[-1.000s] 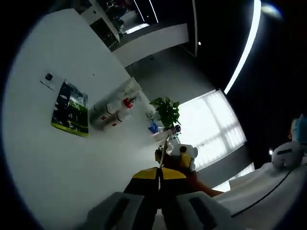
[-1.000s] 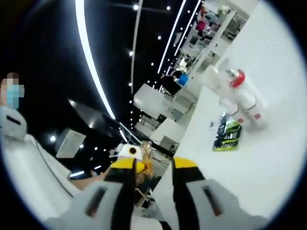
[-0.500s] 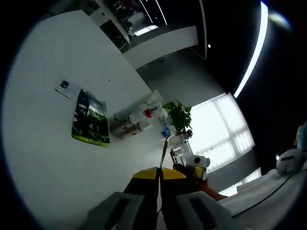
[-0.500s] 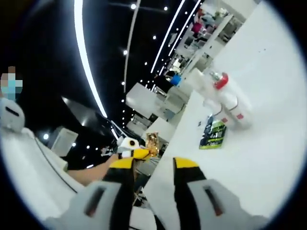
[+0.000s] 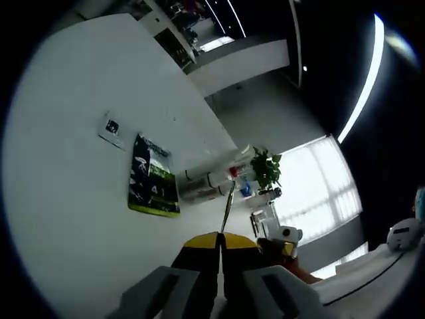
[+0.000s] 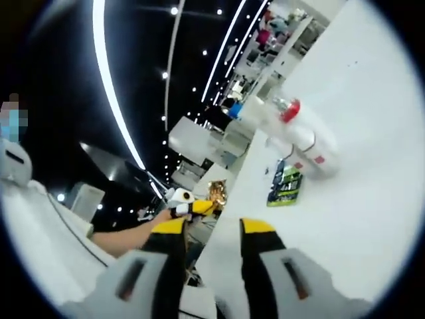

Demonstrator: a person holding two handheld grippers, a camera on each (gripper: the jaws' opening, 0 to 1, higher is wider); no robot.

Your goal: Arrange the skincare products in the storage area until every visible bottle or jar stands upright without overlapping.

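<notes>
Both views have swung toward the desk (image 5: 66, 199). The bottles (image 6: 302, 136) lie toppled beside the green packet (image 5: 153, 186). Left gripper (image 5: 219, 242) jaws pressed together, right gripper (image 6: 212, 229) jaws narrowly apart, both empty; a careless nudge may roll them.

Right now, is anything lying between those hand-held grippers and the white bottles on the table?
In the left gripper view, a green-and-black packet lies flat beside the white bottles, slightly nearer. Otherwise only bare white table separates them.

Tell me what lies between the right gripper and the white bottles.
In the right gripper view, bare white table and a green-and-black packet lie between the right gripper and the white bottles.
</notes>
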